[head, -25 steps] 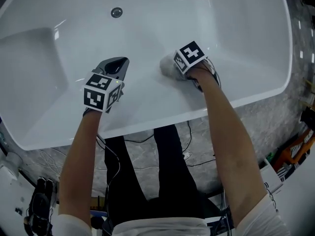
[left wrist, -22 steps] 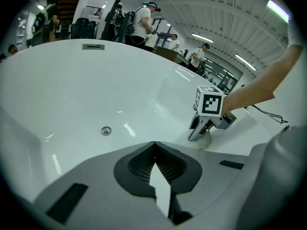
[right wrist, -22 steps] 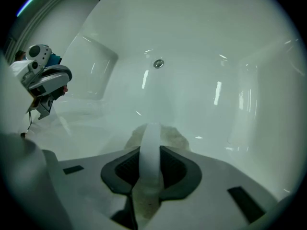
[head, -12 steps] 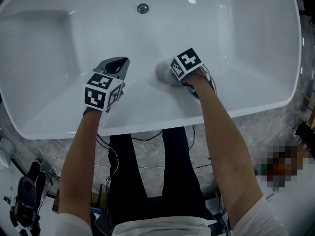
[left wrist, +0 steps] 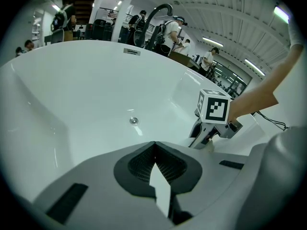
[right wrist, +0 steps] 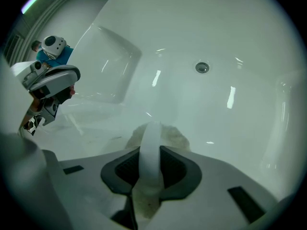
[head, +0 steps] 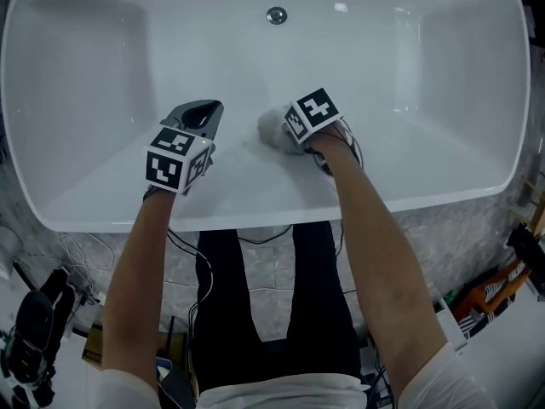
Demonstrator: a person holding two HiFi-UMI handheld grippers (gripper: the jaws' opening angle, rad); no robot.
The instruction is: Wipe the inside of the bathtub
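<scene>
The right gripper (head: pixel 283 133) clamps a grey cloth (head: pixel 267 124) against the bathtub (head: pixel 409 66) wall under its jaws. To its left, the left gripper (head: pixel 203 113) hovers, jaws together, holding nothing.

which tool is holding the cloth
The right tool, shut on the pale cloth; the left tool is shut and empty.

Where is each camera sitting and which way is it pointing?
Head view: on the person's head, looking steeply down into the bathtub; both forearms, the left gripper and right gripper show.
Left gripper view: rides the left gripper, faces across the bathtub to the drain; its shut jaws show, right gripper beyond.
Right gripper view: rides the right gripper, faces the bathtub floor; jaws shut on the cloth.
Shared: all three show the drain.
</scene>
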